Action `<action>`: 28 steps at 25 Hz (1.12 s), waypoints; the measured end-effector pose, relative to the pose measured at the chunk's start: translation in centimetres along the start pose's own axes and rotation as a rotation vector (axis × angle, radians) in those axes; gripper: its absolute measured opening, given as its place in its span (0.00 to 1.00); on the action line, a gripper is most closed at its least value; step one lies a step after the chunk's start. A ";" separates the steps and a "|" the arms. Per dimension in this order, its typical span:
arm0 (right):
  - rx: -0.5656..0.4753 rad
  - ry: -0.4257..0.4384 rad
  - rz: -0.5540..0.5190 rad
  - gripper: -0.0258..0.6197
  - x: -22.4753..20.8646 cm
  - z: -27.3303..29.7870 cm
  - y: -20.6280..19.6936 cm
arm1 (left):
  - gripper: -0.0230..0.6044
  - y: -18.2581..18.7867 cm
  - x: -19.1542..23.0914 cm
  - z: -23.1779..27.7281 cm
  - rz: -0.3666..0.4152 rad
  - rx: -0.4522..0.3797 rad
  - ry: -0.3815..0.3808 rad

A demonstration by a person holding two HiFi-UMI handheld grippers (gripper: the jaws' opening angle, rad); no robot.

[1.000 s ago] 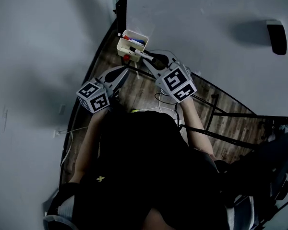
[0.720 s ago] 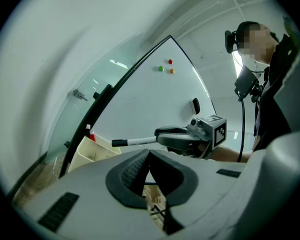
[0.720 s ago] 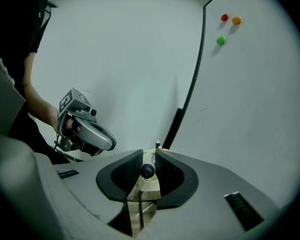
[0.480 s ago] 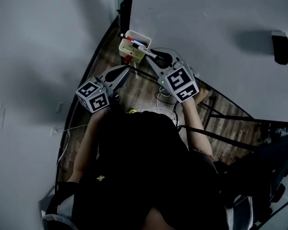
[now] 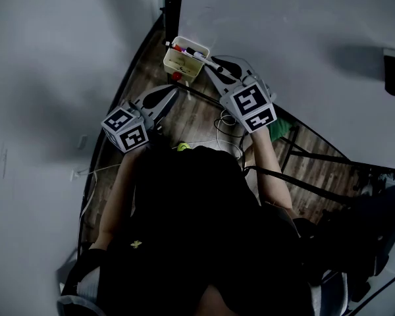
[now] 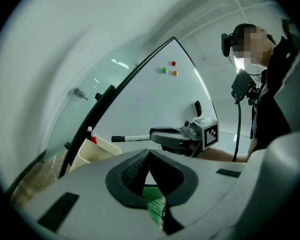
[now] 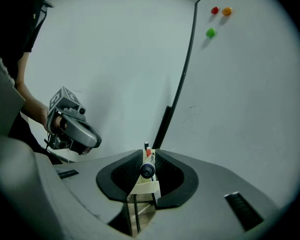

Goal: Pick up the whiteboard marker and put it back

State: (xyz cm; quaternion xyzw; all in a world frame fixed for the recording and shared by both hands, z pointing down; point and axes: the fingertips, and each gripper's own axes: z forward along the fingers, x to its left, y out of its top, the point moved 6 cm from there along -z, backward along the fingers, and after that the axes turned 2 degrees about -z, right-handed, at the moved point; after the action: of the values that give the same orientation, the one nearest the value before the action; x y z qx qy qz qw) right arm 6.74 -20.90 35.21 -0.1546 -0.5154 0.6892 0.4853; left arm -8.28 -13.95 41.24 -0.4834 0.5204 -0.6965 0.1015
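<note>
Two grippers in view. The right gripper [image 5: 215, 66] is clamped on the whiteboard marker [image 7: 147, 170] (a dark end faces its camera), with the tip just above the rim of the cream pen holder [image 5: 178, 61] at the whiteboard's [image 5: 283, 38] lower corner. The left gripper [image 6: 149, 158] has its jaws together with nothing between them, apart from the holder.

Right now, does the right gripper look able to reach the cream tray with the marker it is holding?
Probably yes. The right gripper is shut on the whiteboard marker, whose tip lies over the cream tray in the head view. Nothing stands between them; the left gripper sits aside.
</note>
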 end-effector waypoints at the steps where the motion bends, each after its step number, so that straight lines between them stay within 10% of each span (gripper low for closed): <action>1: 0.001 -0.004 0.002 0.16 -0.3 0.1 0.0 | 0.04 0.1 0.1 0.0 -0.002 0.001 0.000; 28: 0.044 0.021 0.100 0.16 -2.3 5.3 -1.8 | 0.04 2.0 1.5 -1.2 -0.041 0.028 0.001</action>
State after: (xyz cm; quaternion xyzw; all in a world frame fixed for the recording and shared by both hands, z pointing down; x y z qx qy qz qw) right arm 4.97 -25.81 38.37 -0.1767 -0.4868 0.7220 0.4588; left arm -10.68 -15.07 40.41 -0.4923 0.5006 -0.7059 0.0939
